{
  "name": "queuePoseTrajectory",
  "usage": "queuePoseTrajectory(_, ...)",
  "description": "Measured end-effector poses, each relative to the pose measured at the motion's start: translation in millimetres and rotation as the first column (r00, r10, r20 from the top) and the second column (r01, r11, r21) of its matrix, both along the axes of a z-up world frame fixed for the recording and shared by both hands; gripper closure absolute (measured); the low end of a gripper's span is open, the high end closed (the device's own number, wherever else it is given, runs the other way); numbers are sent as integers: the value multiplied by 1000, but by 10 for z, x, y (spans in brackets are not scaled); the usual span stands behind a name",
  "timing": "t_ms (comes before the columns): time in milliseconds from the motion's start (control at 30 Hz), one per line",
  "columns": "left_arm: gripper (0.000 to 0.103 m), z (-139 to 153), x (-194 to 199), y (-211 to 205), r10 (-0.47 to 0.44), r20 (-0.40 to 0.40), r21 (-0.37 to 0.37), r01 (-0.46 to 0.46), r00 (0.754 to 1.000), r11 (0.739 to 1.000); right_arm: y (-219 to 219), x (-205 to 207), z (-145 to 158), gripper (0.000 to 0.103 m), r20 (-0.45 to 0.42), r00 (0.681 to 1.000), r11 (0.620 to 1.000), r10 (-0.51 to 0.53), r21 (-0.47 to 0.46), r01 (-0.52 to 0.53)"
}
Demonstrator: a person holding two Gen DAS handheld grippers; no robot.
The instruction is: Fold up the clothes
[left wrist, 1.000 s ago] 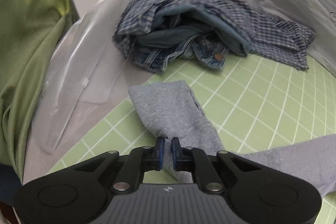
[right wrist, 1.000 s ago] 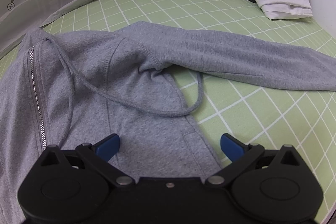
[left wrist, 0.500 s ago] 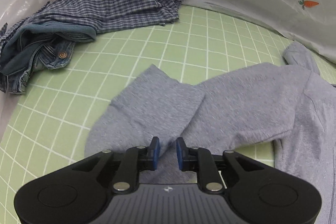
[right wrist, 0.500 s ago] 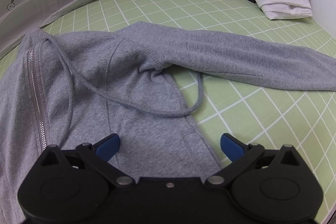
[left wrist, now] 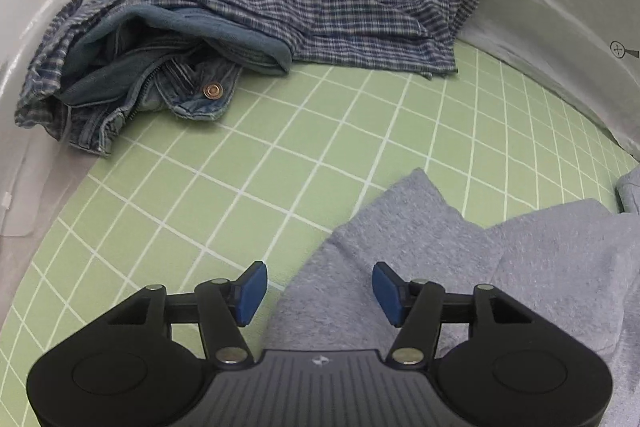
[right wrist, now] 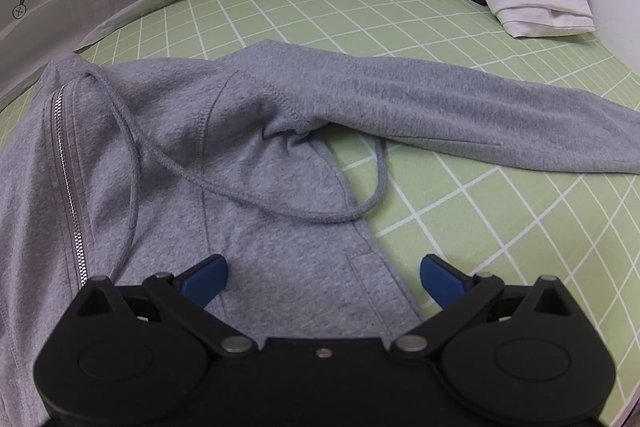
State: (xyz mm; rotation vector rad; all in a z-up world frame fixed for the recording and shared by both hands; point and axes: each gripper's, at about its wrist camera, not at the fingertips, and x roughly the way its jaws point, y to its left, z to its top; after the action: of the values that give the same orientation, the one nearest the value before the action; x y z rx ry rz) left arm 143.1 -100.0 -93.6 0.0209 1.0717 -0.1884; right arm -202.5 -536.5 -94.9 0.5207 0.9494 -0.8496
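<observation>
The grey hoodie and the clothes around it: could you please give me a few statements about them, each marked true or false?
1. The grey hoodie lies spread on the green grid mat. True.
2. The left gripper is clamped on the sleeve. False: its jaws are opening, and the pads do not press on the sleeve lying between them.
3. The hoodie's drawstring trails off the cloth onto the mat. True.
4. The jeans are neatly folded on the stack. False: they lie crumpled with a checked shirt at the mat's edge.
5. The right gripper is shut. False: it is open over the hoodie.
</observation>
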Motion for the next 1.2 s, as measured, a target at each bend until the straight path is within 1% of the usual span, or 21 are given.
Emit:
queuePoseTrajectory(67, 43, -39, 21, -12, -11, -10, -8, 11, 1000, 1000, -3, 2, 2, 0, -1, 1000, 1000, -1, 1, 1)
queuePoseTrajectory(233, 44, -56, 14, -83, -34, 10, -12, 35, 999, 999, 1, 18, 2, 0, -2, 1000, 1000, -7, 1, 7)
queuePoseTrajectory(267, 49, -52, 11, -90, -39, 17, -15, 39, 999, 999, 1, 21, 2, 0, -2, 1000, 1000, -8, 0, 8)
queuePoseTrajectory(300, 61, -48, 11, -89, -42, 22, -28, 43, 999, 999, 1, 23, 1, 0, -2, 1000, 1000, -9, 0, 9)
queuePoseTrajectory(333, 67, -43, 15, -80, -45, 22, -52, 46, 999, 998, 0, 26, 0, 0, -2, 1000, 1000, -9, 0, 9)
queuePoseTrajectory(367, 80, -38, 19, -65, -41, 22, -77, 43, 999, 996, 0, 27, -1, 0, -2, 1000, 1000, -9, 0, 9)
queuePoseTrajectory(400, 83, -29, 23, -41, -24, 24, -87, 26, 999, 996, 1, 27, -1, 0, -2, 1000, 1000, -9, 0, 9)
queuePoseTrajectory(433, 92, -16, 24, -15, -3, 31, -79, 6, 1000, 997, 1, 28, -2, 0, -2, 1000, 1000, -8, 0, 8)
queuePoseTrajectory(467, 96, -2, 26, 20, 18, 39, -73, -15, 999, 997, 1, 28, -3, 0, -2, 1000, 1000, -8, 0, 8)
queuePoseTrajectory(567, 96, 42, 22, 243, 115, 66, -73, -110, 991, 991, 1, 19, -3, 0, -1, 1000, 1000, -5, 0, 5)
queuePoseTrajectory(633, 96, 76, 16, 452, 184, 87, -62, -179, 979, 982, 2, 14, -3, 0, 0, 1000, 1000, -5, -1, 5)
queuePoseTrajectory(700, 96, 118, -8, 662, 250, 116, -39, -247, 961, 968, 3, 10, -3, 0, 0, 1000, 1000, -4, -1, 4)
queuePoseTrajectory(767, 96, 157, -66, 892, 333, 146, -18, -334, 932, 943, 5, 9, -2, 0, 1, 1000, 1000, -4, -2, 4)
queuePoseTrajectory(833, 96, 169, -142, 1117, 420, 167, 2, -427, 892, 904, 7, 8, -3, 0, 2, 1000, 1000, -3, -2, 3)
queuePoseTrajectory(900, 95, 151, -218, 1321, 493, 153, -3, -499, 856, 867, 9, 9, -3, 0, 2, 1000, 1000, -4, -3, 4)
queuePoseTrajectory(933, 94, 136, -256, 1402, 520, 138, -15, -524, 843, 852, 10, 9, -3, 0, 2, 1000, 1000, -4, -3, 4)
queuePoseTrajectory(1000, 89, 104, -329, 1498, 552, 109, -47, -550, 827, 834, 11, 13, -3, 0, 2, 1000, 1000, -5, -4, 5)
queuePoseTrajectory(1100, 82, 84, -418, 1534, 573, 99, -69, -569, 813, 819, 16, 15, -2, 0, 2, 1000, 1000, -5, -3, 5)
queuePoseTrajectory(1133, 81, 80, -436, 1545, 583, 98, -78, -578, 807, 812, 17, 15, -2, 0, 2, 1000, 1000, -5, -3, 5)
queuePoseTrajectory(1200, 75, 74, -461, 1577, 606, 90, -99, -598, 791, 795, 21, 15, -1, 0, 2, 1000, 1000, -5, -2, 5)
